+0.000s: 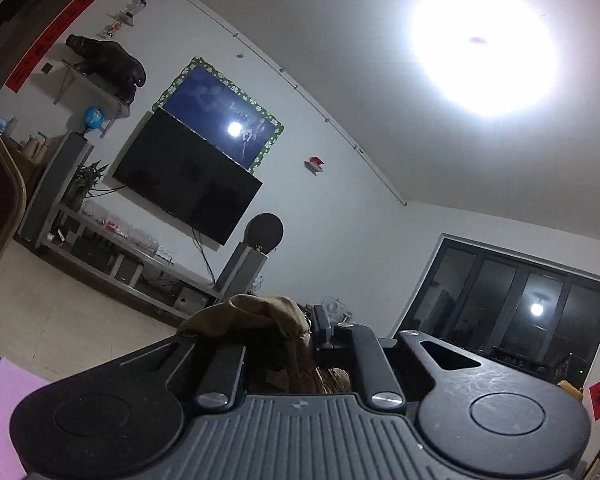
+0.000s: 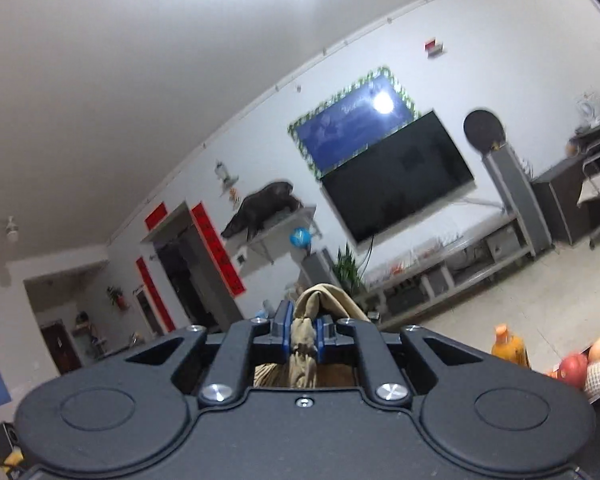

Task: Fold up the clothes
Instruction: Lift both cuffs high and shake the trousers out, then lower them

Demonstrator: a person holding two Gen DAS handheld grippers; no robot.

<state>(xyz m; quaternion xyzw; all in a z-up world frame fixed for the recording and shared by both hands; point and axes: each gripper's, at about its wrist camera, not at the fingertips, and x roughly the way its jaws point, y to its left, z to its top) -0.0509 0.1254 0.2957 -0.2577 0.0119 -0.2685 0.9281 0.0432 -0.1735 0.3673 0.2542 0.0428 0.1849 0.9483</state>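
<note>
Both grippers point up toward the wall and ceiling. In the left wrist view, my left gripper (image 1: pixel 300 340) is shut on a bunched tan-brown garment (image 1: pixel 256 312) that drapes over its left finger and hangs between the fingers. In the right wrist view, my right gripper (image 2: pixel 304 332) is shut on the same kind of tan cloth (image 2: pixel 320 300), pinched between the blue pads (image 2: pixel 285 328), with folds rising above the tips and hanging below. The rest of the garment is hidden under the gripper bodies.
A wall TV (image 1: pixel 188 184) over a low media shelf (image 1: pixel 112 248) faces both cameras. A pink sheet (image 1: pixel 0 408) lies at lower left. An orange bottle (image 2: pixel 508 344) and fruit (image 2: pixel 580 364) sit at the right. A dark window (image 1: pixel 512 300) is at right.
</note>
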